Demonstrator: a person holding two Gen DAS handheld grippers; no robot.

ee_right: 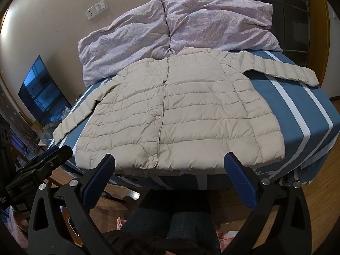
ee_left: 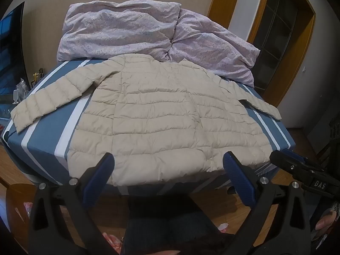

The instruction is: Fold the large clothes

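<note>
A beige quilted puffer jacket (ee_left: 161, 114) lies flat and front up on the bed, sleeves spread to both sides, hem toward me. It also shows in the right wrist view (ee_right: 180, 110) with its snap buttons down the middle. My left gripper (ee_left: 169, 161) is open and empty, held just short of the hem. My right gripper (ee_right: 170, 162) is open and empty, also just in front of the hem. The right gripper shows at the right edge of the left wrist view (ee_left: 297, 167). The left gripper shows at the left edge of the right wrist view (ee_right: 42, 161).
The bed has a blue sheet with white stripes (ee_left: 44, 136). A crumpled lilac duvet (ee_left: 148, 29) is piled at the head against the wall. A TV (ee_right: 42, 93) and cluttered stand are to the left. Wooden floor (ee_left: 225, 208) and the person's legs lie below me.
</note>
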